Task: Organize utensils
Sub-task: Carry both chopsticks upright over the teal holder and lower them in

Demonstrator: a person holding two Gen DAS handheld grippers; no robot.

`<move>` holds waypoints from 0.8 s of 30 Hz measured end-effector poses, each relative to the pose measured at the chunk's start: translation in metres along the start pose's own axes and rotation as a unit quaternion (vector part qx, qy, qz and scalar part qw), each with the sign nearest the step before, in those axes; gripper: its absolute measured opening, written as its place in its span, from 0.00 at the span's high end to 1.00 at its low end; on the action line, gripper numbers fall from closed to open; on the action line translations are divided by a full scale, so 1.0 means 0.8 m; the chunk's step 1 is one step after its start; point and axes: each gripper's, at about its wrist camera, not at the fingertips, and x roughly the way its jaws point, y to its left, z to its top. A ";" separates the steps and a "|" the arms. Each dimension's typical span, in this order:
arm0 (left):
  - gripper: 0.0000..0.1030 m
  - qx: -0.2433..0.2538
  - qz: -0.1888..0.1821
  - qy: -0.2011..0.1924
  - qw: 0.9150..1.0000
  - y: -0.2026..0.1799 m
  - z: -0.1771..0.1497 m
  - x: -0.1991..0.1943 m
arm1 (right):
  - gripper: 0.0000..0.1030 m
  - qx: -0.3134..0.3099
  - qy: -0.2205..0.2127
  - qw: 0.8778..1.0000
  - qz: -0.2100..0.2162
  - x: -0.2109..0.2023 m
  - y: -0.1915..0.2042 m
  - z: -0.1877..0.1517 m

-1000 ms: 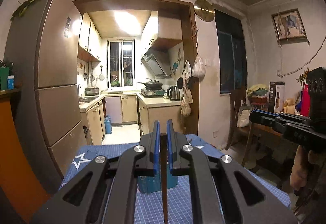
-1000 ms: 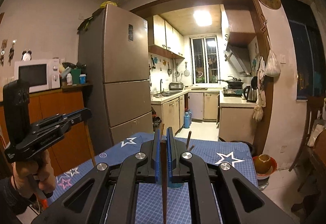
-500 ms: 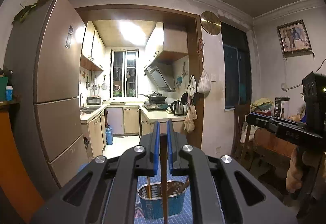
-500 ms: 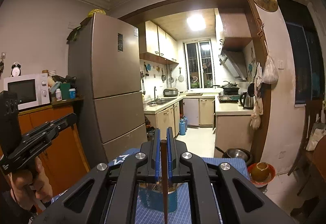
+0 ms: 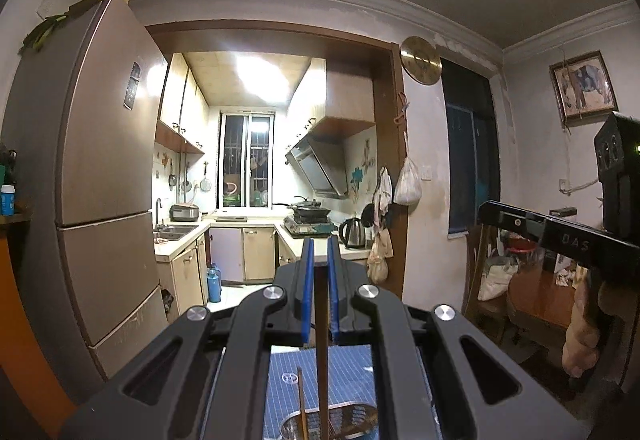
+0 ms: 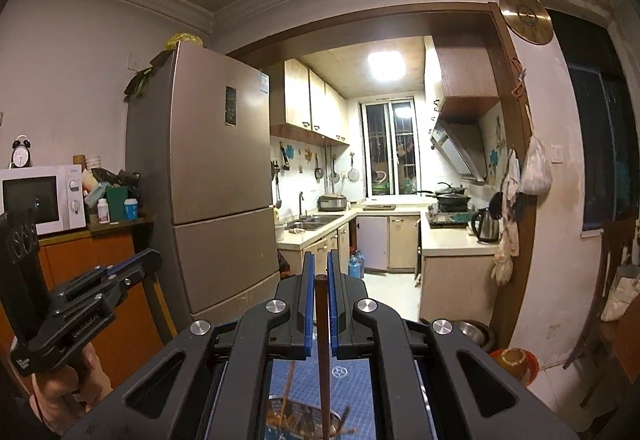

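Both views have swung upward over the last second: most of the blue-gridded desk (image 5: 352,380) has dropped out of sight, and the holder (image 6: 304,416) now sits right beneath me. My left gripper (image 5: 319,292) has its jaws pinched on a dark chopstick (image 5: 321,368); my right gripper (image 6: 319,292) likewise nips a chopstick (image 6: 323,360). Each stick hangs point-down over the holder's mouth, so I judge the drop-in is next.

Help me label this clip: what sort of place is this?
Most likely a lived-in home, a dining area opening onto a small kitchen: tall fridge, microwave, kettle on the counter.
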 end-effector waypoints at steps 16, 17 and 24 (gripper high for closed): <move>0.95 -0.012 0.000 0.021 1.000 0.034 -0.042 0.087 | 0.93 0.018 0.033 0.999 0.026 0.117 -0.012 -0.040; 0.95 -0.014 0.000 0.024 1.000 0.036 -0.046 0.091 | 0.93 0.020 0.037 0.999 0.027 0.124 -0.013 -0.046; 0.95 -0.009 0.003 0.045 0.999 0.040 -0.074 0.112 | 0.93 0.027 0.057 0.998 0.026 0.153 -0.020 -0.079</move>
